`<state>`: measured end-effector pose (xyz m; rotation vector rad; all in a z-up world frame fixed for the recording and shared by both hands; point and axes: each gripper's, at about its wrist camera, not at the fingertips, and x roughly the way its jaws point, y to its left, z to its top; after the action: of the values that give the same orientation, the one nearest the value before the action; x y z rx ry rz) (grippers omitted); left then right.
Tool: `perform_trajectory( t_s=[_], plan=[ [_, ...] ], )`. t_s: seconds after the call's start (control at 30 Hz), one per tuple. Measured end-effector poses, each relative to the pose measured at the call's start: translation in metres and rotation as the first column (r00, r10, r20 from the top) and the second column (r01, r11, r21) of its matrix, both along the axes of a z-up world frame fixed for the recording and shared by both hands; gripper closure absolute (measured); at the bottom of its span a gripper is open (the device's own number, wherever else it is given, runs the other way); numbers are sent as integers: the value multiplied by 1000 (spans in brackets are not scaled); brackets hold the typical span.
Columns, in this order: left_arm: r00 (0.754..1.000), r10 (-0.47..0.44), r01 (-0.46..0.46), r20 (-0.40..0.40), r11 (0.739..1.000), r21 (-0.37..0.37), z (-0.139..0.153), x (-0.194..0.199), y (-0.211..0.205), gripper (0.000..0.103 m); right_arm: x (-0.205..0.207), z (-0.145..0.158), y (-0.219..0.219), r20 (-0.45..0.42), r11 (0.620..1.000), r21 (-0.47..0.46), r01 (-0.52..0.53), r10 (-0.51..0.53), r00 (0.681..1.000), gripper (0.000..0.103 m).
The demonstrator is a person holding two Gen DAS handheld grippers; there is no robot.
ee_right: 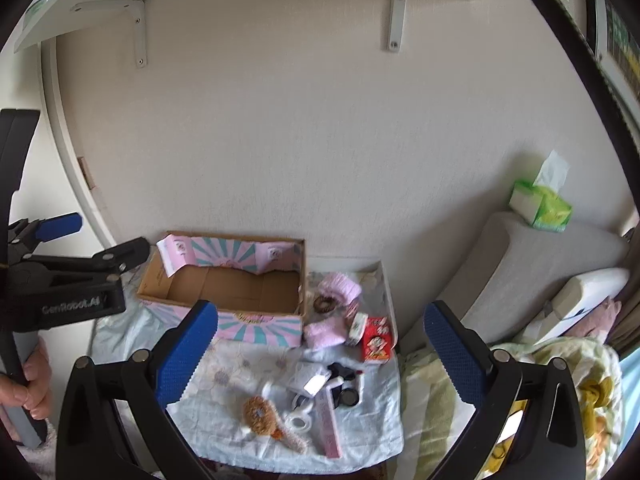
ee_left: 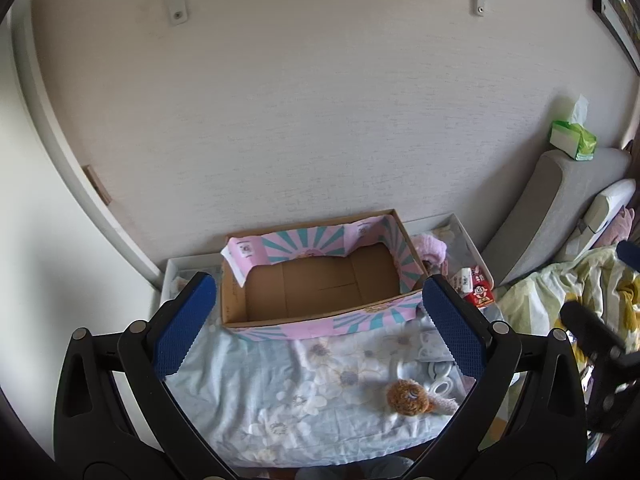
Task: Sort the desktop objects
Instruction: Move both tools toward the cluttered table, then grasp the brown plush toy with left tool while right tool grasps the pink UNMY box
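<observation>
**Both grippers hanging wide open above a cluttered cloth-covered desktop**

The cardboard box is sitting straight ahead of the left gripper, framed between its two blue pads, with its brown floor showing bare and a pink-and-teal printed liner running along its walls. Nearer and toward this gripper's right finger, a brown plush toy is lying on the floral cloth, touching neither pad. Past the right finger, a red snack box is resting beside the cardboard box.

The left gripper's jaws are standing wide apart, holding nothing and touching nothing.

From the right wrist view, the right gripper is likewise spread wide with nothing between its pads. The plush toy is lying just ahead and slightly toward its left finger, the red snack box is sitting ahead toward the right finger, and a pink fluffy bundle is lying further ahead, beside the cardboard box. A pink flat strip and small dark cosmetics are lying between the fingers, below them.

To the far left of the right gripper, the person's left hand is gripping the left tool's handle, holding it tilted forward toward the box.
</observation>
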<state>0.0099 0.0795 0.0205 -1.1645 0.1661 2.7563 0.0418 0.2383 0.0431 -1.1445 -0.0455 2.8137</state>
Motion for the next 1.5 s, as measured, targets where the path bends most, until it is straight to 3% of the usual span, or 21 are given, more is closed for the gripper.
perform_trajectory(
  t_s=[0.13, 0.43, 0.63, 0.87, 1.03, 1.23, 1.4, 1.5],
  plan=[
    [1000, -6, 6, 5, 1000, 1, -1, 1, 8, 0, 6, -9, 4, 22, 999, -31, -13, 14, 1000, 0],
    [998, -37, 37, 47, 999, -7, -19, 1, 33, 0, 18, -24, 18, 55, 1000, -1, -18, 18, 998, 0],
    [991, -71, 72, 113, 997, -8, -52, -4, 55, 0, 21, -49, 36, 114, 1000, -13, -5, 7, 993, 0],
    [970, -78, 83, 232, 996, -15, -112, -13, 69, 0, 24, -94, 58, 193, 1000, -6, 0, 1, 981, 0],
    [932, -86, 96, 351, 995, -11, -166, -11, 70, 0, 23, -138, 69, 270, 999, -42, 2, 10, 963, 0],
    [860, -91, 101, 502, 995, 9, -233, 0, 75, 0, 22, -185, 69, 349, 998, -55, -30, 47, 936, 1],
    [799, -62, 55, 598, 998, 30, -274, 4, 79, 0, 16, -218, 71, 414, 996, -72, -53, 78, 907, 9],
    [780, -30, 18, 625, 1000, 25, -289, 2, 80, 0, 12, -231, 72, 434, 994, -89, -67, 99, 895, 13]
  ],
)
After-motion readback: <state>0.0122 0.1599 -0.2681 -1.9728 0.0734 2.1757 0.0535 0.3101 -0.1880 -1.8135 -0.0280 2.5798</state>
